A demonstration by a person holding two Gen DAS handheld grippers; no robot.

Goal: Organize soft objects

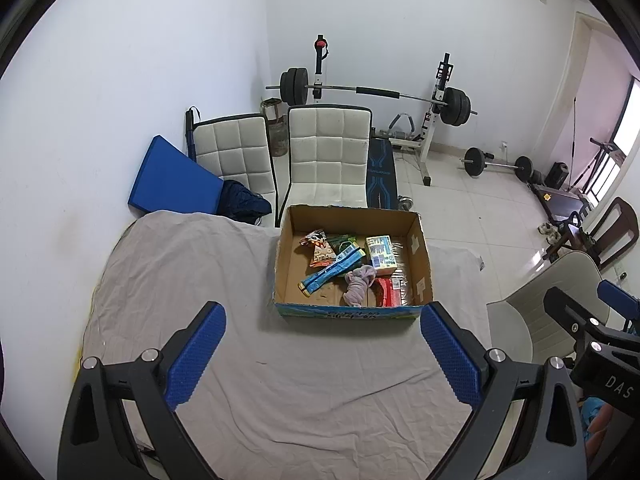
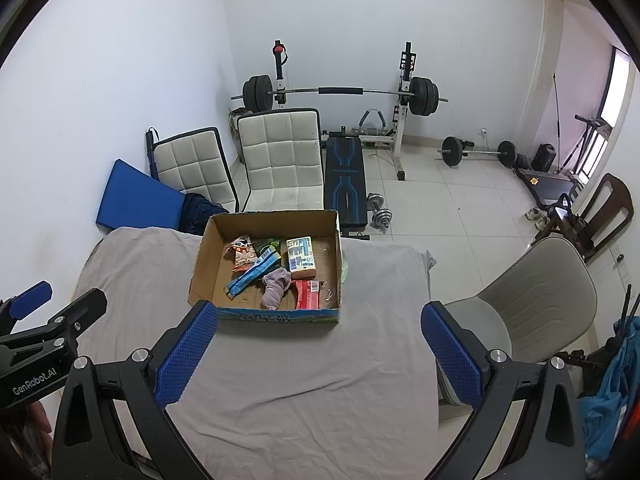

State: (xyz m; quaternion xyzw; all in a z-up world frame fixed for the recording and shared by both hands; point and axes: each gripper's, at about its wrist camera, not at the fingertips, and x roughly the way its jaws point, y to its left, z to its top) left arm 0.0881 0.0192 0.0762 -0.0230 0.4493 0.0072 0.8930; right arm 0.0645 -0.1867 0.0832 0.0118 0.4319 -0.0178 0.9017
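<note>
a cardboard box (image 1: 420,256) is parked on the far side of the wrinkled grey cloth (image 1: 280,400), long side running left-right. inside, a crumpled lilac fabric bit (image 1: 357,286) is slumped near the front wall, a blue pouch (image 1: 330,270) is laid diagonally, plus crinkly snack packets (image 1: 320,249) and a tissue pack (image 1: 380,256). both the left gripper (image 1: 324,356) and right gripper (image 2: 320,354) are held wide apart, nothing gripped, just short of the box.
</note>
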